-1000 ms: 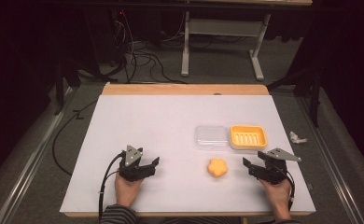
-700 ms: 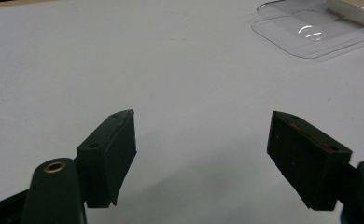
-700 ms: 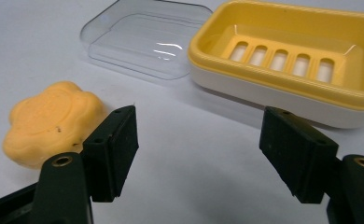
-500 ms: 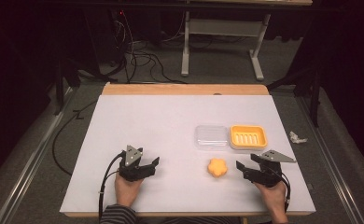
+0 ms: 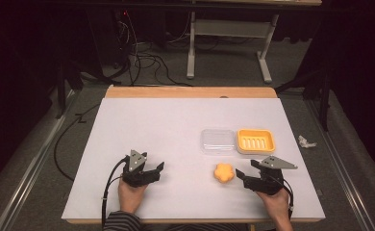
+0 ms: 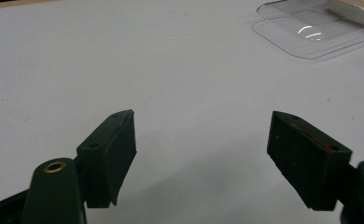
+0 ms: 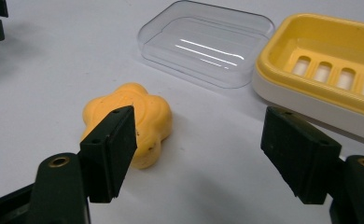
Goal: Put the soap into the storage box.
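I see orange-yellow flower soap [image 5: 223, 173], yellow slotted soap dish [image 5: 256, 140] on white base, clear lid [image 5: 218, 141], white bench [image 5: 176, 125], black jaws, striped sleeve [image 5: 123, 222].

On the white counter [image 5: 176, 134], the right hand-held gripper [image 5: 245, 179] sits just beside the orange flower-shaped soap [image 5: 223, 173], jaws having just been opening (nothing between them). A clear lid [image 5: 218, 140] touches the yellow soap dish [image 5: 256, 140].
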The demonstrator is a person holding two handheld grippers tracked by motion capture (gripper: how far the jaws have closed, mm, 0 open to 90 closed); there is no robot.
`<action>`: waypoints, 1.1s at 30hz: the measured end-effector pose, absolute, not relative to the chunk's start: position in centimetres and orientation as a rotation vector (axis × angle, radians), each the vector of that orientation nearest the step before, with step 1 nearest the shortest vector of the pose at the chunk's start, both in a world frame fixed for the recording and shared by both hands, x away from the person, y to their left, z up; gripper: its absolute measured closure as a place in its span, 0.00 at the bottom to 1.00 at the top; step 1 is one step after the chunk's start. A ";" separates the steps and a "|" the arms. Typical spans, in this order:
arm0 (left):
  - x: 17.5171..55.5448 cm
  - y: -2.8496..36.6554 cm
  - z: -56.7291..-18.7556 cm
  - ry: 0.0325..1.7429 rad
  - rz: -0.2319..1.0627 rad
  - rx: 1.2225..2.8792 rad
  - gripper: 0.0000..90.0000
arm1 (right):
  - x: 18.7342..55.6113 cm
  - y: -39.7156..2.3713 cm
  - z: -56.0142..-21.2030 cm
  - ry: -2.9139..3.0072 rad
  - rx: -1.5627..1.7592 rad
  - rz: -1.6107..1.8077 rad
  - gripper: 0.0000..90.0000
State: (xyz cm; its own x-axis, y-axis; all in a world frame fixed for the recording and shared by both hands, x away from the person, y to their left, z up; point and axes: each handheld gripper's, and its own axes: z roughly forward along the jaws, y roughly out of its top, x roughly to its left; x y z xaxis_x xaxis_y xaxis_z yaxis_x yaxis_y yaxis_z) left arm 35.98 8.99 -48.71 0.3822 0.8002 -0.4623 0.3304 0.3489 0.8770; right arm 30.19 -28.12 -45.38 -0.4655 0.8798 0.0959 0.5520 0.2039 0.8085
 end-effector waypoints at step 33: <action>36.0 9.0 -48.7 1.199 0.420 1.233 0.27 | 33.0 -21.8 -46.9 2.353 1.191 0.919 0.18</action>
